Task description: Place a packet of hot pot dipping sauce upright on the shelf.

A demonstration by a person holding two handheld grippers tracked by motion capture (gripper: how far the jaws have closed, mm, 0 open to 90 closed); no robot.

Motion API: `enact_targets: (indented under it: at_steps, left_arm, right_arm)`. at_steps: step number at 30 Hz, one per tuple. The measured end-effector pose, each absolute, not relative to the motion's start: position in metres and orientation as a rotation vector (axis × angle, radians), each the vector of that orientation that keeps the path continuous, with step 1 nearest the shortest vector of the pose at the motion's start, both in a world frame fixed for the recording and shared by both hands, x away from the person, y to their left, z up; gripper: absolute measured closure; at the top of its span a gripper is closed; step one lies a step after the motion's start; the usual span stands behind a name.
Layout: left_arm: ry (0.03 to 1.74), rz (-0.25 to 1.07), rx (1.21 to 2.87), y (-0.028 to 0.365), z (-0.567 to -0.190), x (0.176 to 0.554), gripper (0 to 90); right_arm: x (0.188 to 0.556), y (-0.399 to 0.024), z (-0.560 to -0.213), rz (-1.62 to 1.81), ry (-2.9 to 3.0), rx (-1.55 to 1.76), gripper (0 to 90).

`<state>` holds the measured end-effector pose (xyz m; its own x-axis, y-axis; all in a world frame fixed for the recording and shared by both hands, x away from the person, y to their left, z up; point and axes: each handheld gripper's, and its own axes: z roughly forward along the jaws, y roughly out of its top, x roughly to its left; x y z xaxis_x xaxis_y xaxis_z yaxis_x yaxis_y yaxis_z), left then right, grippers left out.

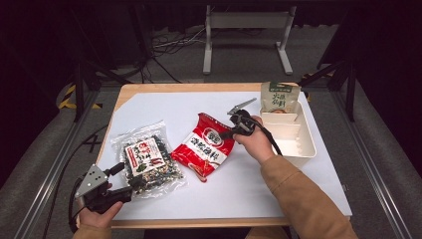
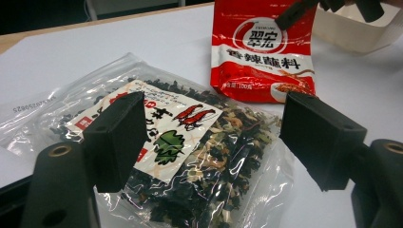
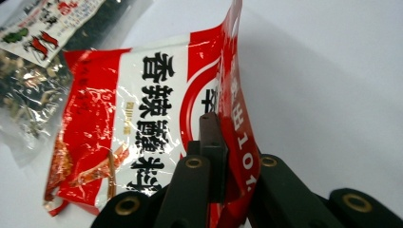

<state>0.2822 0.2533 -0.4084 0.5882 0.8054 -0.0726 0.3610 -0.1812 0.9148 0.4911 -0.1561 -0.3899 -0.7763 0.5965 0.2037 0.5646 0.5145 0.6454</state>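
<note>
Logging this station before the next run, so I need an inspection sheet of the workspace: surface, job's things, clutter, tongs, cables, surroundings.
Surface: white sheet over a wooden table.
Job's things: red seasoning packet, one edge lifted; clear bag of dried vegetables lying flat; green pouch standing in the white divided bin.
Clutter: nothing seen.
Tongs: right tongs shut on the red packet's edge; left tongs open, above the clear bag.
Cables: black cable trailing over the right hand.
Surroundings: white stand and floor wires behind.

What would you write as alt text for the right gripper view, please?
The right gripper has its black jaws pinched shut on the folded-up edge of a red and white seasoning packet lying on a white table. A clear bag of dried vegetables lies beyond it.
</note>
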Motion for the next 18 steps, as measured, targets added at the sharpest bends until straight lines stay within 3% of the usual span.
enact_targets:
  at_steps: [18]
  left_arm:
    - [0.959, 0.536, 1.775, 0.253, -0.408, 0.282, 24.2]
  right_arm:
    - [0.459, -0.148, -0.322, 1.291, 2.625, 0.818, 88.6]
